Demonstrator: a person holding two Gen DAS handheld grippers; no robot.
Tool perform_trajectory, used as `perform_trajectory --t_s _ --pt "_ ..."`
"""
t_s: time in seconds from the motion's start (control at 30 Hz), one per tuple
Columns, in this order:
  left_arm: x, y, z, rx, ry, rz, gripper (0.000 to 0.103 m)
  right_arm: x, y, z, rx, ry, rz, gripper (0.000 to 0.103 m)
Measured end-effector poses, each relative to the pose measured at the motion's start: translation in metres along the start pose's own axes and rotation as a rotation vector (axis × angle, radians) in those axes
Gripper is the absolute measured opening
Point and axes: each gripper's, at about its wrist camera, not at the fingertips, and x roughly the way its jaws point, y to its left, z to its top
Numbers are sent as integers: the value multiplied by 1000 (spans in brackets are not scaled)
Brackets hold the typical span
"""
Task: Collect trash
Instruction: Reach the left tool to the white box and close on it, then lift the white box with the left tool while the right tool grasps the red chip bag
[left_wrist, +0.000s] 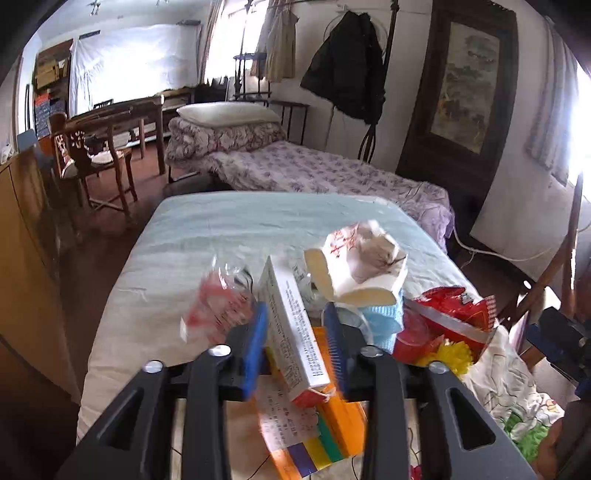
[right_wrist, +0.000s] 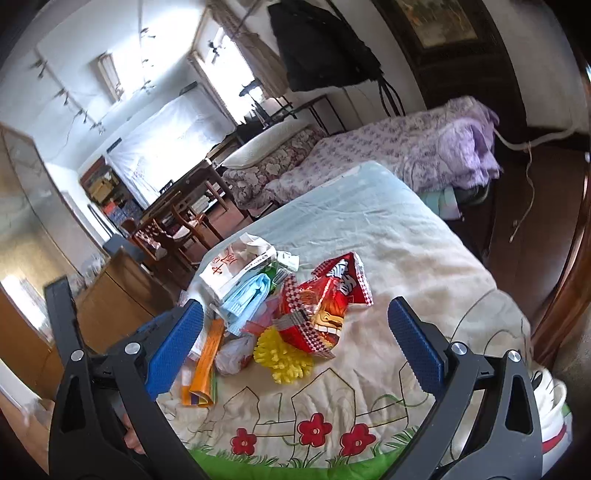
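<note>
A heap of trash lies on the bed (left_wrist: 207, 236). In the left wrist view my left gripper (left_wrist: 297, 345) is shut on a white printed box (left_wrist: 291, 325), held tilted above an orange striped box (left_wrist: 332, 424). Beyond it are a white paper bag with red characters (left_wrist: 364, 262), a blue face mask (left_wrist: 380, 317), a red snack bag (left_wrist: 450, 317), a yellow spiky ball (left_wrist: 452, 356) and a blurred clear wrapper (left_wrist: 221, 306). In the right wrist view my right gripper (right_wrist: 295, 347) is open and empty, just short of the red snack bag (right_wrist: 325, 302) and yellow ball (right_wrist: 282, 360).
The bed cover has a flower print (right_wrist: 314, 432) at the near end. A second bed with purple bedding (left_wrist: 314, 173) stands beyond. A wooden cabinet (left_wrist: 26, 258) is on the left, with a table and chair (left_wrist: 96, 147) behind it. Dark floor runs along both sides.
</note>
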Motion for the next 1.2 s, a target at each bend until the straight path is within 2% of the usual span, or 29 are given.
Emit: perform_trajectory --t_s 0.07,0.1,0.2,0.3,0.33,0.4,0.47,0.57,0.63,0.67,0.7,0.8,0.93,0.97,1.0,1.03,1.07,1.2 --pt "4 -4 2 20 -3 37 72 1 -8 0 48 11 12 96" --pt "7 -6 3 34 -6 52 74 3 -12 0 74 19 17 96" --pt "21 -8 1 58 38 91 74 6 -16 1 99 34 25 96" --pt "33 9 5 -21 83 97 72 4 -11 0 71 26 23 96" --pt "32 19 7 -72 83 75 69 4 -9 0 61 23 21 96" --pt "30 34 8 -156 84 21 52 3 -6 -1 51 22 19 96" --pt "32 40 6 -192 99 -4 46 2 -6 -2 52 22 20 96" --pt "35 25 -2 -126 121 12 46 3 -6 -2 62 25 20 96" --pt "33 12 -5 -63 106 34 51 3 -6 -3 70 27 22 96" --pt "33 7 -7 -36 106 42 57 3 -7 -2 71 28 22 96" --pt "36 4 -11 -20 114 53 60 3 -7 -2 72 30 23 96" --pt "43 1 -18 2 157 127 60 4 -8 -2 70 32 25 96" --pt "25 9 -19 -69 120 13 59 5 -9 -2 77 35 29 96" --pt "26 9 -19 -62 127 10 53 5 -10 -2 81 37 31 96" --pt "29 8 -20 -53 141 10 39 5 -11 -2 83 38 32 96" --pt "33 5 -22 -43 168 6 30 5 -11 -2 84 38 33 96" --pt "36 3 -23 -35 182 10 25 5 -11 -3 85 38 34 96" --pt "47 2 -20 -10 178 37 25 5 -10 -3 89 41 34 96"
